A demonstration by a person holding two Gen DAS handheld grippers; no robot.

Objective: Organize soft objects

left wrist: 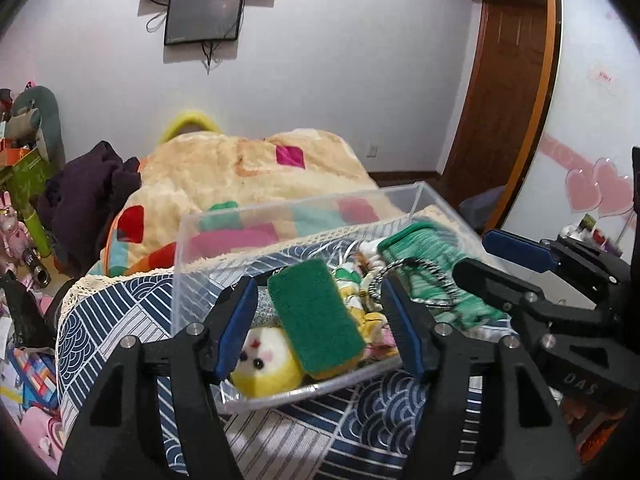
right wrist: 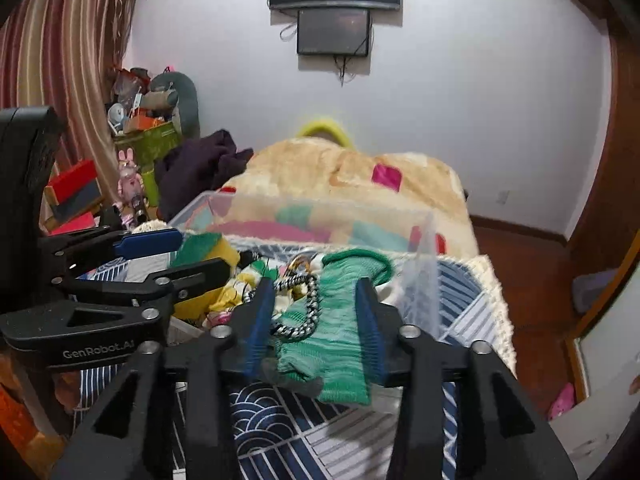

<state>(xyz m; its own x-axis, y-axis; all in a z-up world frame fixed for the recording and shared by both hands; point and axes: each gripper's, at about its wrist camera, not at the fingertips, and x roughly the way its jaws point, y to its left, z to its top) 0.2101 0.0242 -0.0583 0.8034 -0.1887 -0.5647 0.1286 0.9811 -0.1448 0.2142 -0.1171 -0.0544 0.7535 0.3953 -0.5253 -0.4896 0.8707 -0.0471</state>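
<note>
A clear plastic box [left wrist: 224, 224] sits on a blue-and-white patterned cushion [left wrist: 120, 312]. In it lie a green-and-yellow sponge [left wrist: 316, 316], a yellow plush doll [left wrist: 266, 368], a green knitted cloth [left wrist: 432, 256] and a braided cord with a ring [left wrist: 404, 276]. My left gripper [left wrist: 320, 320] is open, its fingers astride the sponge over the box. My right gripper [right wrist: 316, 312] is open around the green cloth [right wrist: 344, 320] and the cord [right wrist: 304, 312]. The right gripper also shows in the left wrist view [left wrist: 500, 260], and the left gripper shows in the right wrist view [right wrist: 176, 252].
A cream blanket with coloured squares [left wrist: 248, 172] lies behind the box, with a dark purple garment [left wrist: 88, 196] to its left. Toys and boxes clutter the left side [left wrist: 24, 152]. A wooden door [left wrist: 500, 80] stands at the right. A screen [left wrist: 204, 16] hangs on the wall.
</note>
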